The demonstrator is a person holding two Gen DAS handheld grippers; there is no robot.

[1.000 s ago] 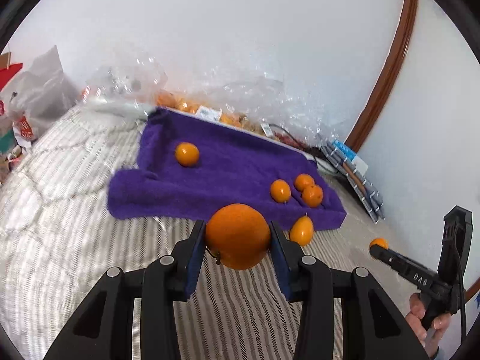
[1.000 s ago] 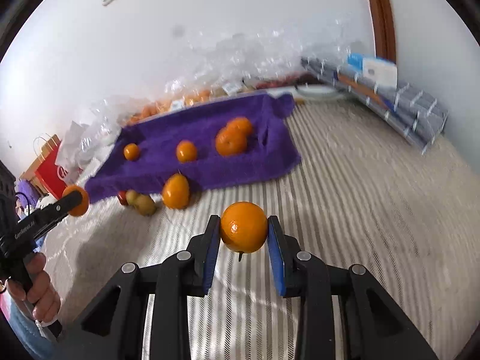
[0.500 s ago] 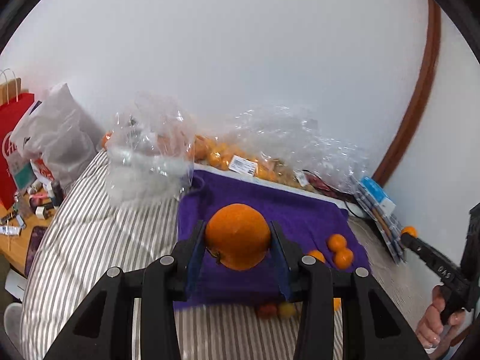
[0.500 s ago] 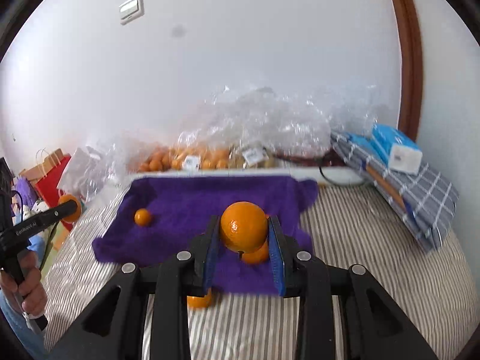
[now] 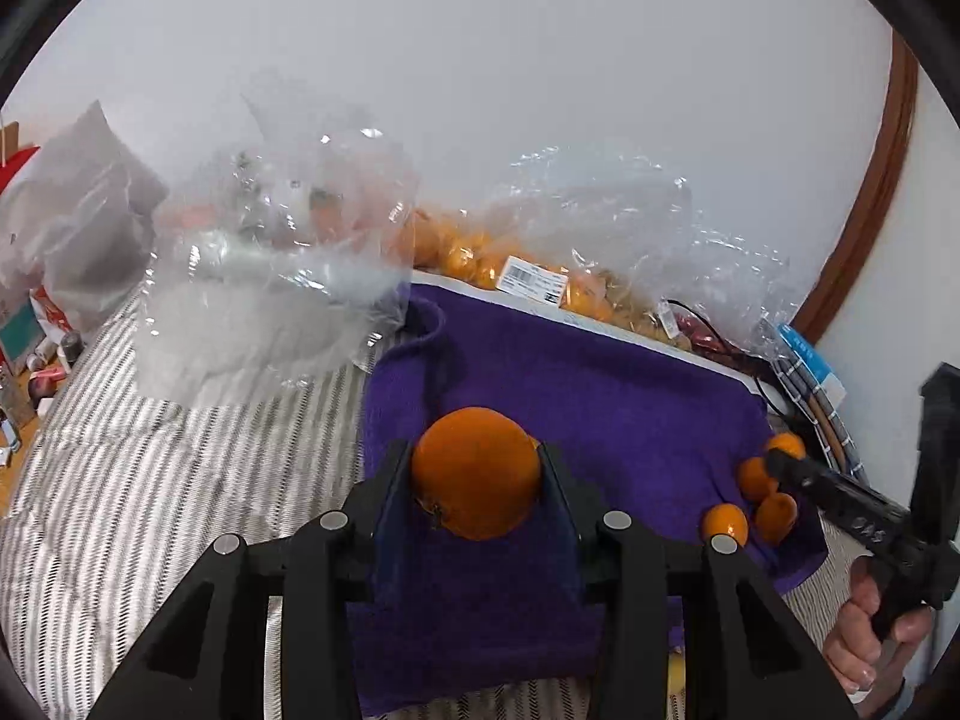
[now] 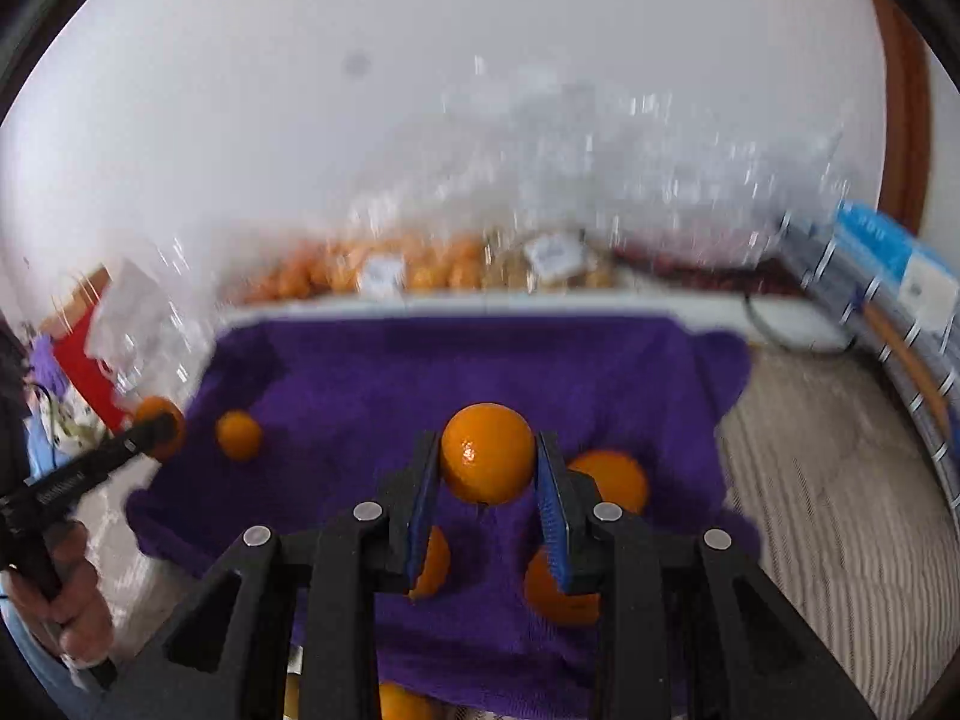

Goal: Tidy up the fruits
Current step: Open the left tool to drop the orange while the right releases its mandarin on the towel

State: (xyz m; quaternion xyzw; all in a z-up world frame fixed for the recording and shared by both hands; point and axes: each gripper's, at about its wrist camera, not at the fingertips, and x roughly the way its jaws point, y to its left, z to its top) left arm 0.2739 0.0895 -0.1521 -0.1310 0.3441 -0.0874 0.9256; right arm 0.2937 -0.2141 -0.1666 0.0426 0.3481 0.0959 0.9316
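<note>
Currently each hand-held gripper pinches an orange: left (image 5: pixel 477 474), right (image 6: pixel 487 453). Risk: released over the towel (image 5: pixel 600 396), either knocks the loose oranges (image 6: pixel 609 477) or rolls off onto the bed (image 5: pixel 150 480).

The purple towel (image 5: pixel 600 396) at centre frame is thick, matt terry cloth. The orange (image 5: pixel 477 471) above it has a dimpled, faintly glossy peel. At upper left, a clear plastic bag (image 5: pixel 270 276) is crinkled and shiny. The bed cover (image 5: pixel 120 510) at lower left is striped, quilted fabric.
</note>
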